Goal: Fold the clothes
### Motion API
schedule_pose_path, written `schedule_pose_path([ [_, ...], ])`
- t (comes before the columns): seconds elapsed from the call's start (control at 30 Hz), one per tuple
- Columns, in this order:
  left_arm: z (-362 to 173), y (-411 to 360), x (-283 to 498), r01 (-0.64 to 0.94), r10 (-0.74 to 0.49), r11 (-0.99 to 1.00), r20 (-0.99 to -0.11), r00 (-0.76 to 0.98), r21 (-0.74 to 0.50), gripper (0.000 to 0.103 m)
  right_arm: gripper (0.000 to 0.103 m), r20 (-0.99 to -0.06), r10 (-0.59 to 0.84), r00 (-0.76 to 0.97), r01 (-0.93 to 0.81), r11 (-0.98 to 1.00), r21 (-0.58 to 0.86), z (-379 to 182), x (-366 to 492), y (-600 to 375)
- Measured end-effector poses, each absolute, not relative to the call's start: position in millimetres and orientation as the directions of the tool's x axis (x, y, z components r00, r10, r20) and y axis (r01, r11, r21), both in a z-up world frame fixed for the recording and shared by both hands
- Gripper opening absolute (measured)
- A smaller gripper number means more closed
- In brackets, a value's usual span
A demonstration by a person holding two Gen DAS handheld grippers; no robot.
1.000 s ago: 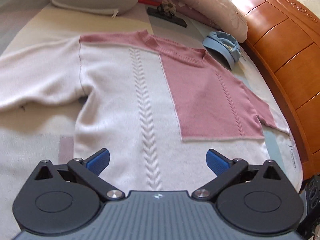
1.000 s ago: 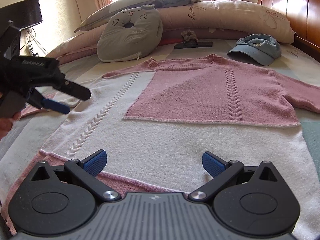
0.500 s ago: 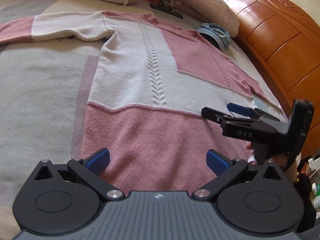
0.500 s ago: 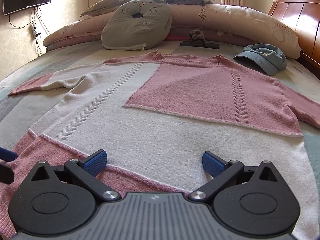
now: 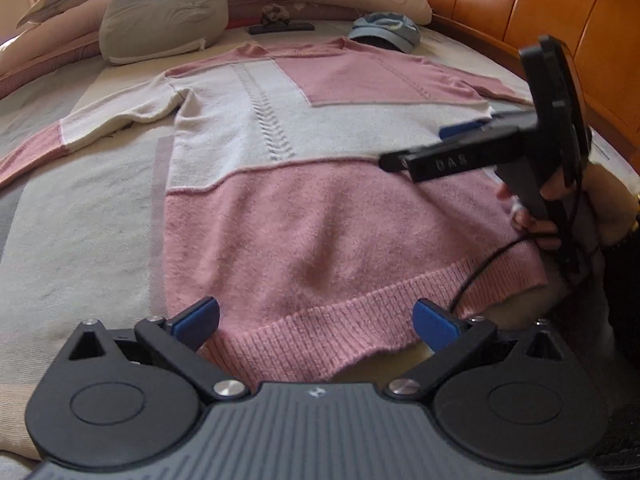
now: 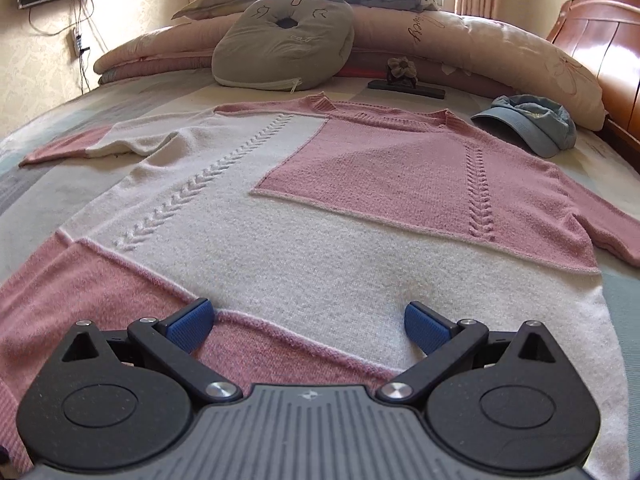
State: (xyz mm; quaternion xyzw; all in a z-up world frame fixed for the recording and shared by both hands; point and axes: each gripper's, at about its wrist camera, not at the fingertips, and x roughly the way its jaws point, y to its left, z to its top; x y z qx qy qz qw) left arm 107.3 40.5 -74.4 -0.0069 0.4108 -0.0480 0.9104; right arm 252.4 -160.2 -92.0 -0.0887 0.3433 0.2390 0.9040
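Note:
A pink and cream knitted sweater (image 5: 288,152) (image 6: 360,216) lies spread flat on the bed, front up, sleeves out to both sides. My left gripper (image 5: 316,320) hangs open just over the ribbed pink hem (image 5: 360,320), nothing between its blue pads. My right gripper (image 6: 310,326) is open too, low over the seam where the cream panel meets the pink bottom band. In the left wrist view the right gripper (image 5: 460,148) shows from the side at the sweater's right edge, held by a hand (image 5: 536,224).
A grey cat-face cushion (image 6: 284,52) and long pillows (image 6: 480,44) line the far side of the bed. A blue cap (image 6: 532,124) lies by the right shoulder, a dark hair clip (image 6: 404,84) past the collar. A wooden headboard (image 5: 560,32) runs along the right.
My left gripper has drawn back from the sweater's chest to its bottom hem and dropped low. The right gripper has shifted slightly lower over the lower band. Both stayed open.

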Motion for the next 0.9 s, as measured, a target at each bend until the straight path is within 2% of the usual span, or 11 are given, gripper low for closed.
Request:
schedule_pose_path([
  [0.13,-48.5,69.7,118.3,-0.078,0.021,0.996,-0.715,0.699,-0.047,0.102,0.103,-0.676,0.377,0.633,-0.49,0.871,0.028,-73.8,232.4,-163.4],
  [0.27,-31.6,88.9,122.2,-0.152,0.06,0.986,-0.697,0.715,-0.071,0.102,0.103,-0.646,0.467,0.603,-0.6,0.799,0.018,-53.6,205.5,-138.0],
  [0.37,-22.5,93.6,119.4,-0.166,0.063,0.982,-0.684,0.727,-0.087,0.102,0.103,-0.619,0.522,0.587,-0.693,0.72,-0.05,-52.1,188.1,-95.3],
  [0.53,-25.7,88.4,109.8,-0.139,0.061,0.989,-0.689,0.722,-0.058,0.102,0.103,-0.636,0.44,0.635,-0.702,0.671,-0.237,-79.2,176.3,-48.7],
  [0.6,-29.5,89.7,107.9,-0.132,0.054,0.99,-0.697,0.715,-0.059,0.102,0.103,-0.636,0.442,0.633,-0.692,0.691,-0.208,-80.0,169.6,-59.0],
  [0.77,-39.5,85.9,114.3,-0.116,0.031,0.991,-0.714,0.699,-0.071,0.102,0.103,-0.674,0.492,0.552,-0.684,0.728,-0.029,-86.0,143.1,-104.4],
  [0.9,-45.1,70.4,123.1,-0.049,-0.029,0.995,-0.716,0.697,-0.088,0.102,0.103,-0.677,0.495,0.544,-0.678,0.735,-0.007,-77.1,127.1,-129.8],
])
